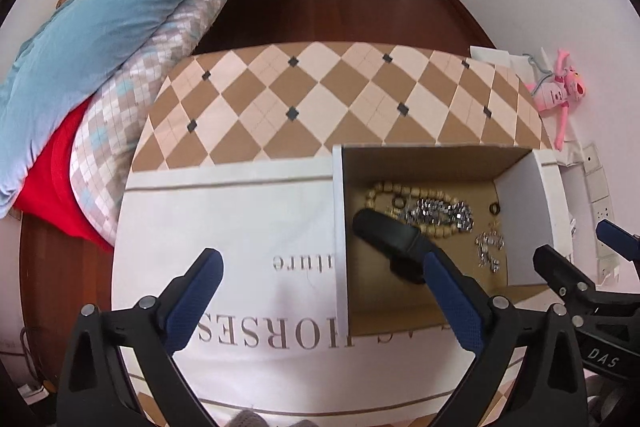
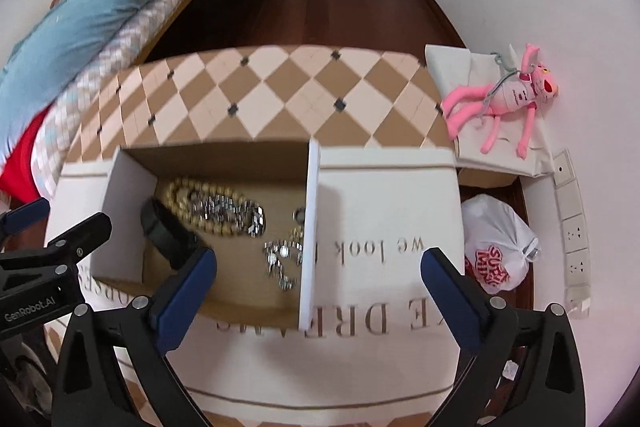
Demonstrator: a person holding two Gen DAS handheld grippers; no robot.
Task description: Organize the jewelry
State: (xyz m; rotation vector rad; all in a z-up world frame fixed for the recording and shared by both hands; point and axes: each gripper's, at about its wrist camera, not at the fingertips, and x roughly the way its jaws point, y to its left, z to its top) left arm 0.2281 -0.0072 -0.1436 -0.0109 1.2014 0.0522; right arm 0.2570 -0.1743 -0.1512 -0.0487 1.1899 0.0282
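Note:
An open cardboard box (image 1: 340, 227) (image 2: 310, 227) sits on a white printed cloth. Inside lie a beaded necklace (image 1: 400, 191) (image 2: 180, 193), a sparkly silver chain (image 1: 440, 213) (image 2: 228, 211), a black band (image 1: 390, 231) (image 2: 168, 231), a small ring (image 1: 495, 207) and silver earrings (image 1: 489, 247) (image 2: 280, 259). My left gripper (image 1: 320, 303) is open and empty, just in front of the box's left wall. My right gripper (image 2: 320, 303) is open and empty, in front of the box's right wall. Each gripper shows at the edge of the other's view.
The cloth (image 1: 240, 227) covers a diamond-patterned table (image 1: 320, 99). A bed with a blue quilt (image 1: 100, 27) stands to the left. A pink plush toy (image 2: 504, 99) and a white plastic bag (image 2: 496, 247) lie to the right by the wall.

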